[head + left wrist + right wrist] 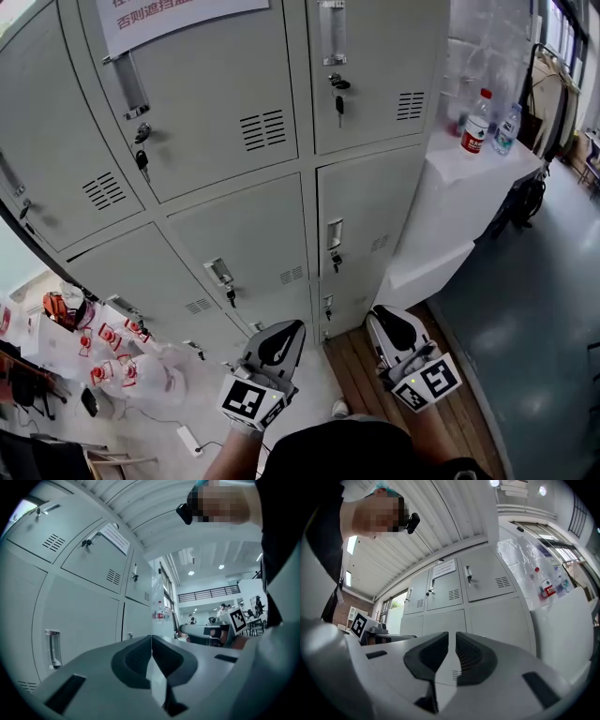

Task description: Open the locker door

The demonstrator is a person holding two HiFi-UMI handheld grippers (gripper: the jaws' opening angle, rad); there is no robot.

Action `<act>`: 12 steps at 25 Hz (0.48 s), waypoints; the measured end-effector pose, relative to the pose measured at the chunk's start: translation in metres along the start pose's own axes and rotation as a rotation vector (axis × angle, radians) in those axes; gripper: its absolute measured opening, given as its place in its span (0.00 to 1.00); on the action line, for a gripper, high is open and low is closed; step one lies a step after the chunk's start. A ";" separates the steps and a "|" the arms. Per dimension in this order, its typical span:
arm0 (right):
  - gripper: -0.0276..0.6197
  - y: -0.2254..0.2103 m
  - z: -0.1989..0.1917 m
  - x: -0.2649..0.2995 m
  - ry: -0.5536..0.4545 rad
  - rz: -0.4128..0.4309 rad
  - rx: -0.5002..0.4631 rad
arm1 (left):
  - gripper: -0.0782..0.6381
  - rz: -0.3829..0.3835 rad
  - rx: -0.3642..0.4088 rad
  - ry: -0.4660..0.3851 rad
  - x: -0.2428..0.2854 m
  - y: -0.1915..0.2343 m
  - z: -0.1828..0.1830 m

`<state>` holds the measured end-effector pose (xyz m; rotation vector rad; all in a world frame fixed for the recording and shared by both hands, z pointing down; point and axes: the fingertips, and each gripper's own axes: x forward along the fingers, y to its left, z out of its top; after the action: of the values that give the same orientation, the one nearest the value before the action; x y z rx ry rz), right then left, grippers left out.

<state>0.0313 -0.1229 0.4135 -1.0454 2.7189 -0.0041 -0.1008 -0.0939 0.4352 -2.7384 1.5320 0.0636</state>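
Facing a bank of grey steel lockers point(234, 187) filling most of the head view, with every door in sight shut. Leaving the target door unmarked; judging the middle-row door point(253, 239), straight ahead of the left gripper, the likeliest candidate. Expecting thin sheet metal there: light, stiff, swinging on a side hinge, too flat and slick for pinching anywhere on its face. Holding the left gripper point(284, 328) and the right gripper point(382, 317) low and well apart from the lockers, both pointing at them, with the jaws of each pressed together on nothing. Taking the small metal pull handle point(220, 273) near the door's edge as the place for hooking or gripping, probably after opening a claw first. Noting a small key point(231, 298) hanging just below it, possibly needing a turn.
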 end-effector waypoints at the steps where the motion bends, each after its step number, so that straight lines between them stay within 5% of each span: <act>1: 0.14 -0.008 0.001 0.003 -0.002 0.007 0.002 | 0.14 0.005 0.004 0.002 0.008 0.001 0.000; 12: 0.14 -0.077 0.015 0.032 -0.030 0.091 -0.010 | 0.14 0.083 0.010 0.028 0.070 0.002 -0.006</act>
<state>0.0621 -0.2005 0.3985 -0.9162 2.7393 0.0397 -0.0652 -0.1549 0.4383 -2.6788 1.6478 0.0186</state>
